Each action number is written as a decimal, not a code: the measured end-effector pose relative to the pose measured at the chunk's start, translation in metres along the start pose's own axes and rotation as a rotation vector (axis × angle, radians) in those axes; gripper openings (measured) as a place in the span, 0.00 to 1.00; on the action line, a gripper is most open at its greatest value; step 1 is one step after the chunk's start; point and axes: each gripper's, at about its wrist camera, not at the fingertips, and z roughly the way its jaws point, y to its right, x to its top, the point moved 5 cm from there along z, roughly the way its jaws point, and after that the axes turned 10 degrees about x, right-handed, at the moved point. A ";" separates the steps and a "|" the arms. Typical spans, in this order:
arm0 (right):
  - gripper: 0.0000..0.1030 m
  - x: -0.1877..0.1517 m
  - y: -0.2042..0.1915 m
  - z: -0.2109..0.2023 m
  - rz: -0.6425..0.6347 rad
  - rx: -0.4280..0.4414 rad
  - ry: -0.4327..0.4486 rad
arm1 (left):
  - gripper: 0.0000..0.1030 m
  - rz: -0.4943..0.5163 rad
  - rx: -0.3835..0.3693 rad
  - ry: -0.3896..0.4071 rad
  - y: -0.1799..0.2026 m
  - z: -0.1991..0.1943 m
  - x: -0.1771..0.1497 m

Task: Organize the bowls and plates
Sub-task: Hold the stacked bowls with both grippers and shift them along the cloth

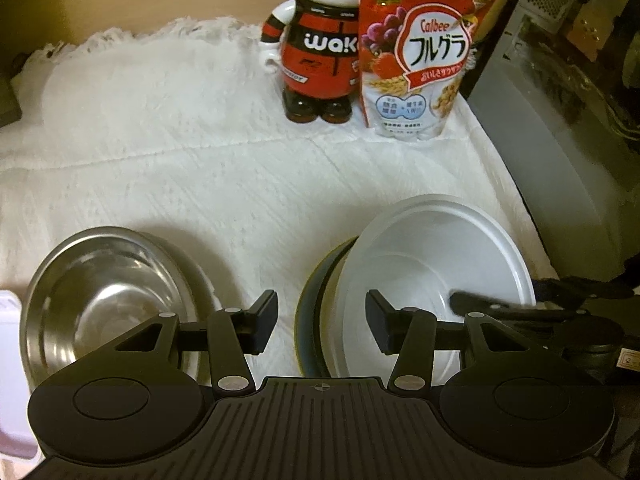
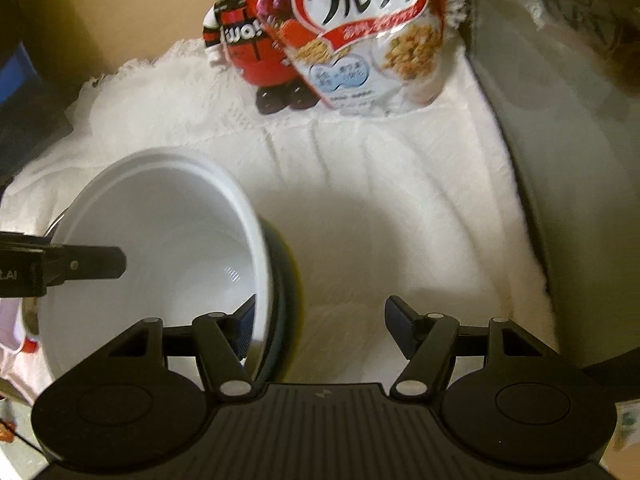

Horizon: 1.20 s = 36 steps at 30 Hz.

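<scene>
Left wrist view: the left gripper (image 1: 322, 320) hangs over the white cloth (image 1: 224, 184) that covers the surface, its jaws spread and nothing between them but bare cloth. Just to the left of its fingers sits a stainless steel bowl (image 1: 108, 300), upright, near the front edge of the surface. To the right, a white bowl (image 1: 436, 276) rests tilted inside a dark bowl with a yellowish rim (image 1: 310, 312), its mouth tipped toward the camera. One finger of the right gripper (image 1: 480, 300) reaches in from the right over the white bowl's inside. At the back edge of the surface stand a red-and-black figure-shaped bottle (image 1: 320, 52) and, touching its right side, a red Calbee granola bag (image 1: 424, 48). A grey appliance (image 1: 560, 128) rises beside the right edge of the cloth.

Right wrist view: the right gripper (image 2: 320, 324) has its jaws spread, and the near wall of the white bowl (image 2: 160, 240) lies between them; its left finger (image 2: 244, 324) sits inside the bowl at the rim, while its right finger (image 2: 404, 328) stands well clear of the bowl over bare cloth (image 2: 400, 220), so the wall is not pinched. The dark bowl (image 2: 286, 280) shows as a crescent under the white bowl's right side. A finger of the left gripper (image 2: 96, 264) pokes in from the left over the bowl's opening. The granola bag (image 2: 372, 36) and bottle (image 2: 240, 40) stand at the back edge.
</scene>
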 end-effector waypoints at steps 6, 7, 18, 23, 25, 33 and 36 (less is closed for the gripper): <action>0.65 0.002 -0.006 -0.004 -0.023 -0.004 0.009 | 0.51 -0.065 -0.058 -0.029 -0.009 -0.004 0.002; 0.65 0.002 -0.007 -0.005 -0.023 -0.001 0.012 | 0.51 -0.073 -0.071 -0.037 -0.011 -0.003 0.003; 0.65 -0.008 -0.009 0.010 0.120 0.131 -0.089 | 0.51 -0.095 -0.133 -0.126 -0.016 0.019 0.001; 0.65 -0.011 -0.001 0.025 0.225 0.183 -0.122 | 0.51 -0.056 -0.150 -0.129 -0.012 0.026 -0.002; 0.65 -0.010 0.002 0.029 0.287 0.225 -0.138 | 0.51 -0.048 -0.156 -0.143 -0.010 0.031 -0.005; 0.65 -0.008 0.000 0.034 0.300 0.267 -0.165 | 0.56 -0.039 -0.183 -0.214 -0.004 0.051 -0.006; 0.65 -0.005 -0.002 0.035 0.288 0.265 -0.178 | 0.62 -0.018 -0.185 -0.231 0.001 0.052 -0.006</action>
